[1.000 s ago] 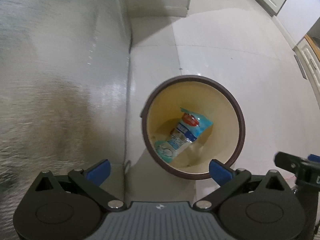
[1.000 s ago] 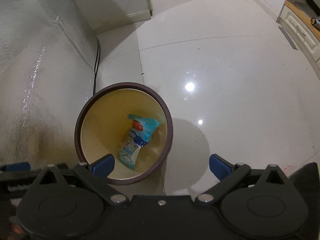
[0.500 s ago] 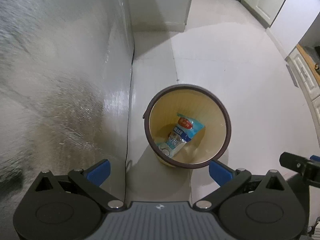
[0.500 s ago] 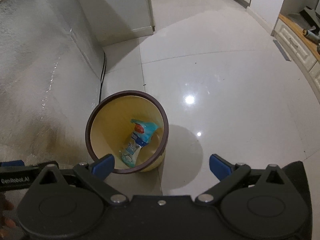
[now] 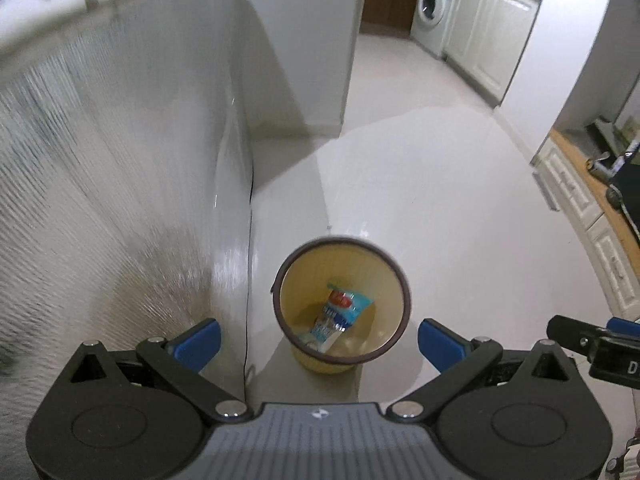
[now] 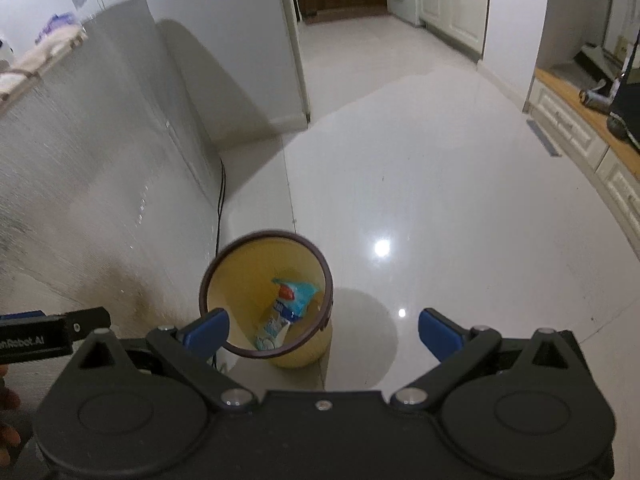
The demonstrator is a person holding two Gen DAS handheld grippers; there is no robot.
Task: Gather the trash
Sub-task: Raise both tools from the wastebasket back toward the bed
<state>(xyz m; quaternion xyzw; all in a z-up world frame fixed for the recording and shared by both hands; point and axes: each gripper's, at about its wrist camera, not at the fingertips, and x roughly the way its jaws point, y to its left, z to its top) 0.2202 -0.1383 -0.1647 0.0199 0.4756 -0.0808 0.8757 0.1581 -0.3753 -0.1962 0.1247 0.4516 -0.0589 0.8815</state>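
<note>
A yellow waste bin with a brown rim (image 5: 394, 268) (image 6: 256, 248) stands on the white floor beside a silvery wall. A blue and white wrapper with a red mark (image 5: 340, 312) (image 6: 290, 300) lies inside it. My left gripper (image 5: 318, 340) is open and empty, held high above the bin. My right gripper (image 6: 322, 330) is open and empty, above the bin and slightly to its right. The right gripper's body shows at the right edge of the left wrist view (image 5: 592, 340); the left gripper's body shows at the left edge of the right wrist view (image 6: 52, 330).
A textured silvery surface (image 5: 112, 168) rises on the left with a black cable (image 6: 220, 200) running down its foot. White cabinets (image 5: 592, 216) with a wooden top line the right. A washing machine (image 5: 432, 12) stands far back. Glossy floor (image 6: 440, 200) spreads ahead.
Both grippers have risen and pulled back from the bin, which now looks smaller and lower in both views. More of the room and hallway shows. Both stay open.
</note>
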